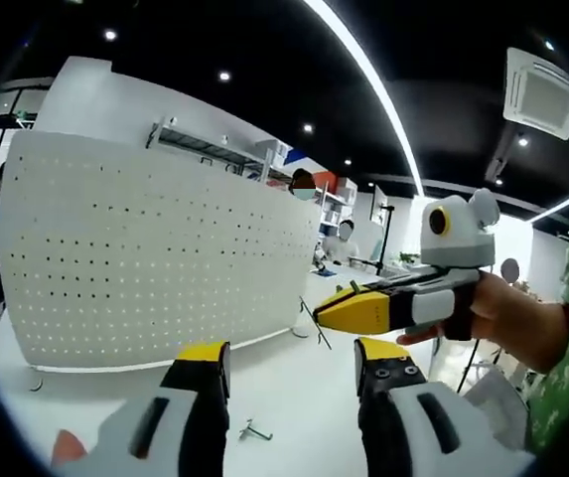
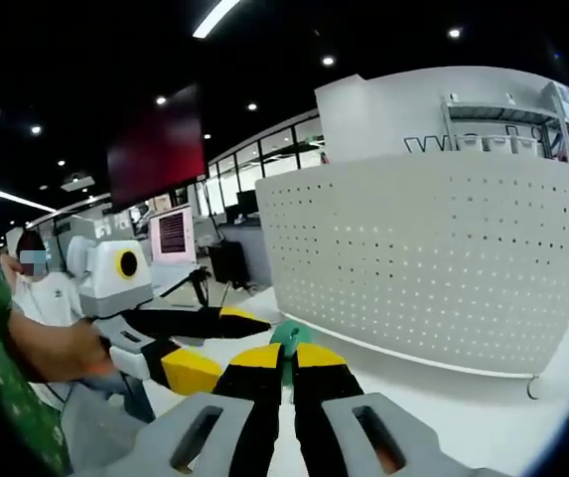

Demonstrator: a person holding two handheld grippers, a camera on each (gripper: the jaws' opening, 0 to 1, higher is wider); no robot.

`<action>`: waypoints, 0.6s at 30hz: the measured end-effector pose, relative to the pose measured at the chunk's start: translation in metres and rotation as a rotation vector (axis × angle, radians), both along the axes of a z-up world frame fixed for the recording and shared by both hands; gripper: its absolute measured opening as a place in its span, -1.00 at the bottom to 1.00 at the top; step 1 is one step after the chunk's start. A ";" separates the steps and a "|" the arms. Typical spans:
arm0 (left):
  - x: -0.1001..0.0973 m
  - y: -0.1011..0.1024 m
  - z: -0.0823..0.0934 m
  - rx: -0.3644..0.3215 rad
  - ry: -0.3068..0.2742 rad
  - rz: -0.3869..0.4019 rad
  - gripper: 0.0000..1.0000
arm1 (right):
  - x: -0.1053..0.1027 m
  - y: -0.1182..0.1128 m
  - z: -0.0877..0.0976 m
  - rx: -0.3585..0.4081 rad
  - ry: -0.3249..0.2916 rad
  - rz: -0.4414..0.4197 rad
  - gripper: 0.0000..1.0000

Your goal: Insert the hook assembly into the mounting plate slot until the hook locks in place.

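Nearest to you, in the left gripper view, your left gripper has its fingers wide apart and holds nothing. Just beyond them a small metal hook lies loose on the white worktop, between the two fingers as the view shows it. In the right gripper view, your right gripper has its fingers nearly closed, and a small green thing sits at their tips; it seems pinched there, but what this thing is I cannot tell. In the left gripper view this same gripper comes in from the right with its tips together, and a thin dark wire hangs below them, perhaps a hook part, though it is too small to be sure. Further away the white pegboard stands upright on the worktop, and no hook is seen in its holes. People and shelves are far behind it. My judgement is that the task is at its beginning: one part may be picked up, but the insertion and the locking are not yet done.
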State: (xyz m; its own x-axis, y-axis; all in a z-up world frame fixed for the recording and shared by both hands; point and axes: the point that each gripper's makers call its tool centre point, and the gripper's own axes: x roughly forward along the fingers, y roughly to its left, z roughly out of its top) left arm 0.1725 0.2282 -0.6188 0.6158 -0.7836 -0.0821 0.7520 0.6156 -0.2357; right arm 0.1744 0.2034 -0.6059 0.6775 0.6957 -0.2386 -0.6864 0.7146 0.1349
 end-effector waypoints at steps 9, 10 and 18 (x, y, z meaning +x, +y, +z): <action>-0.004 -0.003 0.002 -0.009 -0.002 -0.025 -0.36 | -0.004 0.007 0.001 0.004 -0.003 0.012 -0.96; -0.005 -0.004 0.001 -0.011 0.004 -0.032 -0.41 | -0.004 0.007 0.001 0.005 -0.002 0.011 -0.96; -0.011 -0.009 -0.001 -0.020 0.032 -0.064 -0.66 | -0.009 0.010 0.000 0.007 -0.001 0.016 -0.96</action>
